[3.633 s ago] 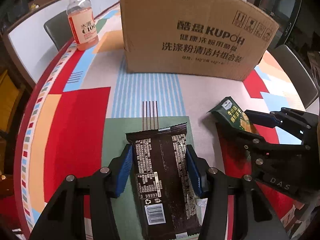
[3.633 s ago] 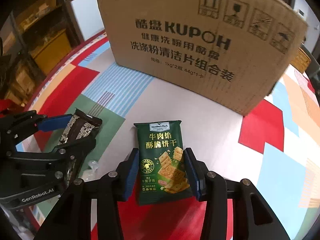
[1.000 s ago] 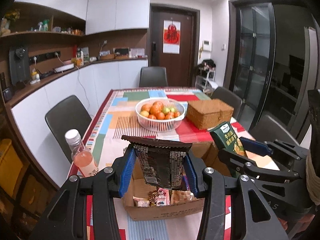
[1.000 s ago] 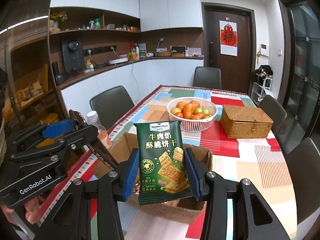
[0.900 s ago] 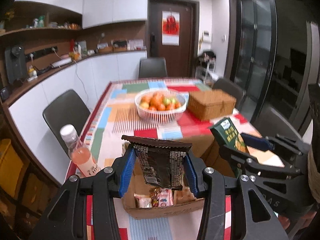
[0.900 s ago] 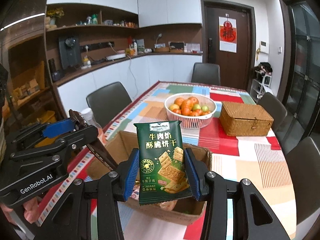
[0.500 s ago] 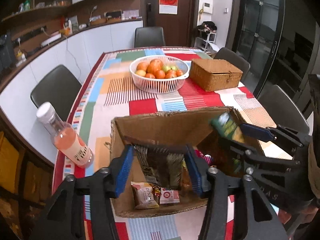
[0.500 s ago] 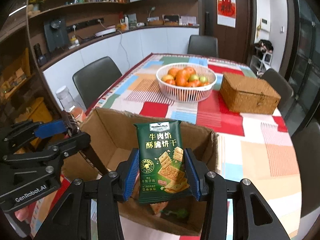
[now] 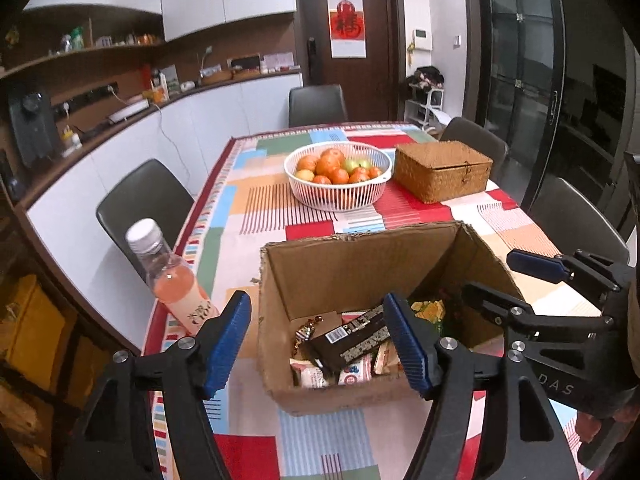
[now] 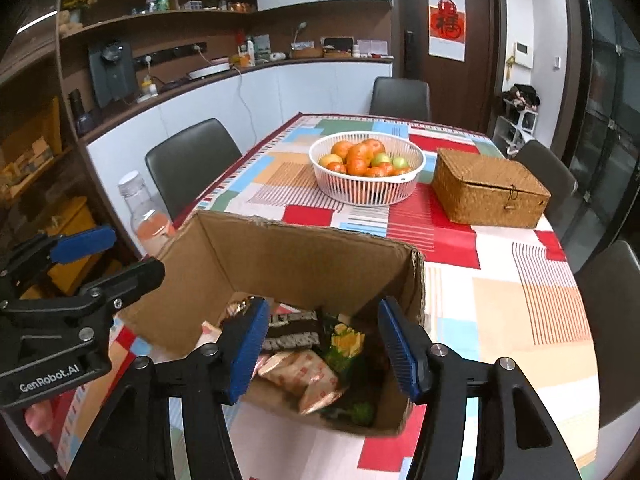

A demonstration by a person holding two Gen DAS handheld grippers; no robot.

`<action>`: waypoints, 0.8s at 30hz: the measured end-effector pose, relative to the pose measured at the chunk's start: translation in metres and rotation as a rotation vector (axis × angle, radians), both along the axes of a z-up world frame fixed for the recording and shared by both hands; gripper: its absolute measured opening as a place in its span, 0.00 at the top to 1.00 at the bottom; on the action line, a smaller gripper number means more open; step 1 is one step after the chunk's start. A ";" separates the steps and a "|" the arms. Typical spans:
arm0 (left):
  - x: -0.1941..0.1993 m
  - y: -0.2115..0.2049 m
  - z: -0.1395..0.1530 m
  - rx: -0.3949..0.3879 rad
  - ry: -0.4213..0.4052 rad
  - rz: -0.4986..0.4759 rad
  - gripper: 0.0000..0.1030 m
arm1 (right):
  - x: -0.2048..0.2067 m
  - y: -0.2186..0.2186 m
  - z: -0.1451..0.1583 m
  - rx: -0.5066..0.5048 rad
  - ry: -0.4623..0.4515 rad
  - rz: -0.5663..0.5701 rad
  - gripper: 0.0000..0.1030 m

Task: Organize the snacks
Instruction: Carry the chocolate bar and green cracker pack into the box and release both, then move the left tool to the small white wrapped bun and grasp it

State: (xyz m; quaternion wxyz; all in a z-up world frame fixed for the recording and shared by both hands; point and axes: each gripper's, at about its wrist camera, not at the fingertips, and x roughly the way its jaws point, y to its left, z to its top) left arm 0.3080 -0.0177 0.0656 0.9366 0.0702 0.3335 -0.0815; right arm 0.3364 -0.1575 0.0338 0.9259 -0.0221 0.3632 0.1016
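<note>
An open cardboard box stands on the patterned table with several snack packets inside. The dark brown packet lies loose on top of them. Beside it, partly buried, lies the green biscuit packet. My left gripper hangs over the box's near left side, its jaws opening and nothing pressed between the blue pads. My right gripper hovers over the near right side, its jaws likewise opening and empty.
A bottle of pink drink stands just left of the box. Farther back are a white fruit basket and a wicker box. Dark chairs surround the table.
Both grippers sank toward the box and spread their jaws. The dark packet left the left gripper and the green packet left the right one; both now lie in the box.
</note>
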 end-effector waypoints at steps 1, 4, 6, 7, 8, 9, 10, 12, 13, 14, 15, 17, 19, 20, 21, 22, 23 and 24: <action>-0.008 0.001 0.002 0.001 -0.016 0.001 0.32 | -0.005 0.001 0.002 -0.002 -0.010 0.002 0.41; -0.026 0.003 0.006 -0.003 -0.043 0.001 0.29 | -0.025 0.002 0.008 -0.004 -0.045 0.008 0.38; -0.040 0.004 0.008 -0.003 -0.056 -0.003 0.27 | -0.037 0.003 0.011 -0.007 -0.063 0.013 0.36; -0.048 0.005 0.008 -0.006 -0.060 -0.005 0.27 | -0.044 0.002 0.013 -0.008 -0.072 0.012 0.35; -0.054 0.005 0.009 -0.008 -0.063 -0.007 0.26 | -0.050 0.002 0.014 -0.010 -0.080 0.012 0.34; -0.059 0.006 0.008 -0.009 -0.066 -0.009 0.25 | -0.058 0.002 0.015 -0.014 -0.089 0.012 0.34; -0.066 0.006 0.008 -0.010 -0.068 -0.011 0.24 | -0.065 0.002 0.016 -0.020 -0.098 0.013 0.33; -0.077 0.006 0.007 -0.015 -0.071 -0.015 0.23 | -0.078 0.003 0.017 -0.033 -0.114 0.012 0.33; -0.081 0.007 0.007 -0.015 -0.071 -0.018 0.22 | -0.086 0.003 0.017 -0.040 -0.121 0.011 0.32; -0.086 0.006 0.006 -0.010 -0.070 -0.022 0.22 | -0.093 0.004 0.016 -0.047 -0.128 0.014 0.30; -0.091 0.005 0.004 -0.007 -0.070 -0.024 0.22 | -0.098 0.004 0.016 -0.051 -0.132 0.017 0.30; -0.100 0.005 0.001 -0.006 -0.065 -0.031 0.20 | -0.110 0.005 0.014 -0.062 -0.134 0.021 0.29; -0.110 0.006 -0.004 -0.002 -0.059 -0.034 0.20 | -0.118 0.005 0.011 -0.066 -0.129 0.026 0.29; -0.115 0.004 -0.007 0.003 -0.056 -0.035 0.20 | -0.123 0.006 0.008 -0.070 -0.122 0.028 0.29; -0.119 0.004 -0.010 0.007 -0.053 -0.036 0.20 | -0.127 0.006 0.005 -0.070 -0.117 0.027 0.29; -0.123 0.005 -0.013 0.009 -0.049 -0.037 0.20 | -0.132 0.005 0.002 -0.070 -0.110 0.027 0.29; -0.128 0.005 -0.018 0.008 -0.039 -0.041 0.20 | -0.136 0.005 -0.002 -0.072 -0.100 0.030 0.29; -0.132 0.005 -0.021 0.007 -0.031 -0.044 0.20 | -0.139 0.004 -0.006 -0.074 -0.091 0.030 0.29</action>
